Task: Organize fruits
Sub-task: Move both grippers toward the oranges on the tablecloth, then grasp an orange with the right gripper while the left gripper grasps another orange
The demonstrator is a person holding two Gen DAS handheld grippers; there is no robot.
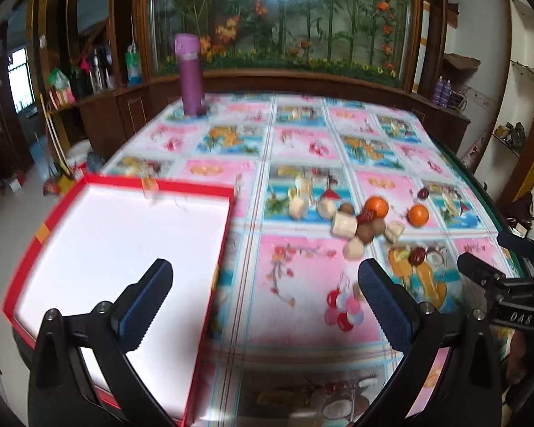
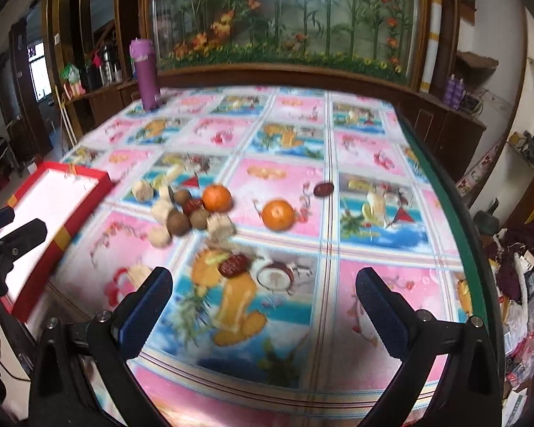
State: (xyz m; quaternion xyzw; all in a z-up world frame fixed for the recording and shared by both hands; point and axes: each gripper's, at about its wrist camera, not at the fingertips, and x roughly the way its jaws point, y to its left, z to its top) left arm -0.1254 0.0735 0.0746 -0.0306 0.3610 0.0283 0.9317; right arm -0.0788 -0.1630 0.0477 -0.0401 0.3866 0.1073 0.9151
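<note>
1. The left gripper [image 1: 265, 297] fills the bottom of the left wrist view, its two blue-padded fingers spread wide apart with nothing between them.
2. Its left finger hangs over the shallow red-rimmed cardboard box with a white floor [image 1: 117, 249], which takes up the lower left of that frame and holds nothing that can be seen.
3. The right gripper [image 2: 263, 297] sits at the bottom of the right wrist view, fingers likewise wide apart and holding nothing, over the glossy tablecloth printed with pink and blue fruit panels [image 2: 373, 284].
4. The fruit lies in a loose cluster at centre left of the right wrist view: a round orange tangerine [image 2: 216, 197] touching the pile, and a second tangerine [image 2: 277, 215] set a little apart to the right.
5. Around the first tangerine are pale beige cut chunks [image 2: 220, 226], brown round longan-like fruits [image 2: 178, 223] and a dark red date [image 2: 193, 206].
6. Another wrinkled red date [image 2: 233, 266] lies nearer the gripper, in mid-frame; a third [image 2: 323, 189] lies alone right of centre.
7. A tall purple flask [image 2: 145, 73] stands at the table's far edge, upper left of the frame.
8. Both views are blurred.
</note>
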